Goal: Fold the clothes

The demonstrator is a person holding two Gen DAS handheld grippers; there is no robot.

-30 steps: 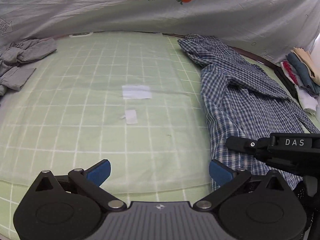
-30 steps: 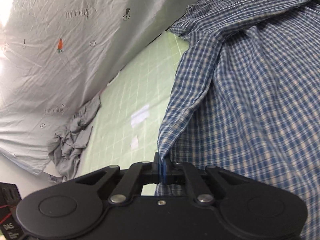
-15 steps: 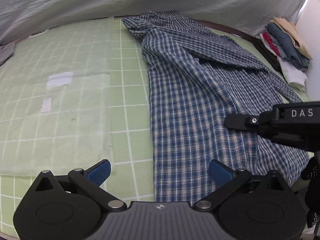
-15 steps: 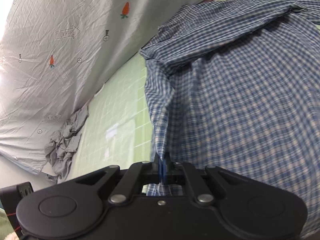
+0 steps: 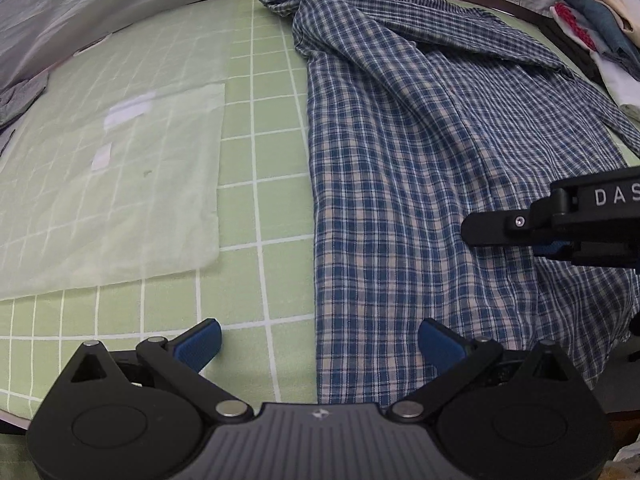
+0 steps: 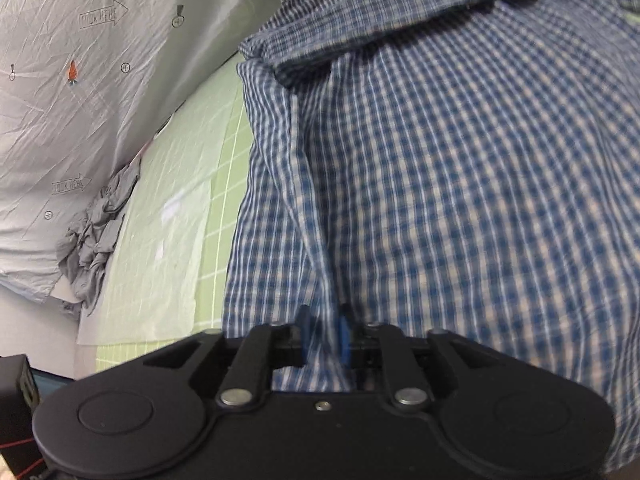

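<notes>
A blue and white plaid shirt (image 5: 420, 168) lies spread on the green checked table cover, its hem at the near edge. It fills the right wrist view (image 6: 460, 180). My left gripper (image 5: 320, 340) is open and empty, low over the shirt's left hem edge. My right gripper (image 6: 323, 334) has its blue pads slightly apart, with a fold of the shirt's hem between them. It also shows in the left wrist view (image 5: 556, 246), over the shirt's right side.
A translucent sheet (image 5: 120, 184) lies on the cover left of the shirt. A crumpled grey garment (image 6: 96, 236) sits at the far left. A stack of folded clothes (image 5: 596, 28) is at the back right. A grey printed cloth (image 6: 80, 60) hangs behind.
My right gripper's pads have parted from a tight pinch on the shirt's hem. The shirt has been drawn flatter and nearer. My left gripper has moved right, over the shirt's left edge.
</notes>
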